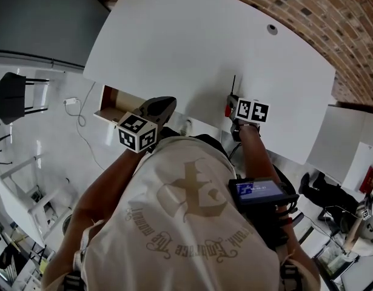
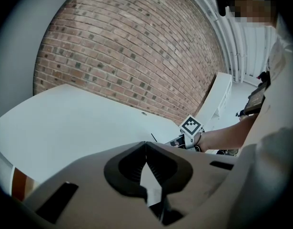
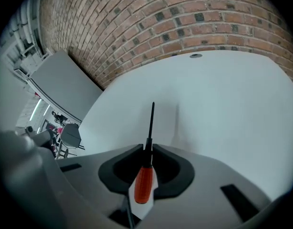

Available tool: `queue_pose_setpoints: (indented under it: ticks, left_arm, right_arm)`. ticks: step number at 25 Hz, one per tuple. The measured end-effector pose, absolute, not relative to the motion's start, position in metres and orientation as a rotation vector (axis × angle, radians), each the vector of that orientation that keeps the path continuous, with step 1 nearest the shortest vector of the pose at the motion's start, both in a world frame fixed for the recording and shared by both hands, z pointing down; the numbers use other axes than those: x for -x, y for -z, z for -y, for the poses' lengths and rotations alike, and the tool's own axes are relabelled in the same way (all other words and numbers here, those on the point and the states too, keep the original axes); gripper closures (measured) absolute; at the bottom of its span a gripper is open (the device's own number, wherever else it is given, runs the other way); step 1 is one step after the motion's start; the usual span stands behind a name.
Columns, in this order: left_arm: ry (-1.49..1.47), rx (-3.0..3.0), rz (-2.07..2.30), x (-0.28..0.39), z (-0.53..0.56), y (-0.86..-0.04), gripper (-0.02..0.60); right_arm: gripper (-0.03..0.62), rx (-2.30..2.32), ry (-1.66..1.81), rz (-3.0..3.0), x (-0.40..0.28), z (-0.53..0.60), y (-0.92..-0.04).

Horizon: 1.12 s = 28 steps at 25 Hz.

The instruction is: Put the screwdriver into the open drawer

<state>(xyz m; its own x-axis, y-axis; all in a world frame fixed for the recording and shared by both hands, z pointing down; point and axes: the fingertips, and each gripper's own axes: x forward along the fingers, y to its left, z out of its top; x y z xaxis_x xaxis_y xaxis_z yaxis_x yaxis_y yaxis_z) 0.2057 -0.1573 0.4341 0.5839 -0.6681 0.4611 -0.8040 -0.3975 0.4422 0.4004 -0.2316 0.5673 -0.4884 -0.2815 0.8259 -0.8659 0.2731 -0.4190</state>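
while the right claw [image 3: 149,149] clamps the screwdriver [image 3: 143,184] over the white table [image 3: 222,104], the left claw [image 2: 146,146] sits closed — empty.

The place was taken to be an office or studio workroom. A large white desk [image 1: 192,47], with a round cable port [image 1: 272,28] set into its top, was placed along an exposed brick wall [image 1: 332,17]. An open drawer [image 1: 110,105] was fitted beneath its near edge. A black chair [image 1: 13,96] was stood on the pale, glossy floor [image 1: 53,144], across which a white cable [image 1: 81,121] was trailed. A grey partition panel [image 1: 40,17] and white shelving units [image 1: 28,205] were ranged around the desk.
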Motion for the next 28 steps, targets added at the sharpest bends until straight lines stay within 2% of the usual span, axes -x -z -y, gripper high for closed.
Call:
queue_pose_setpoints:
  ticks: [28]
  left_arm:
    - [-0.298, -2.152, 1.235, -0.186, 0.104, -0.433, 0.561]
  right_arm:
    - [0.522, -0.952, -1.336, 2.077, -0.350, 0.187, -0.540]
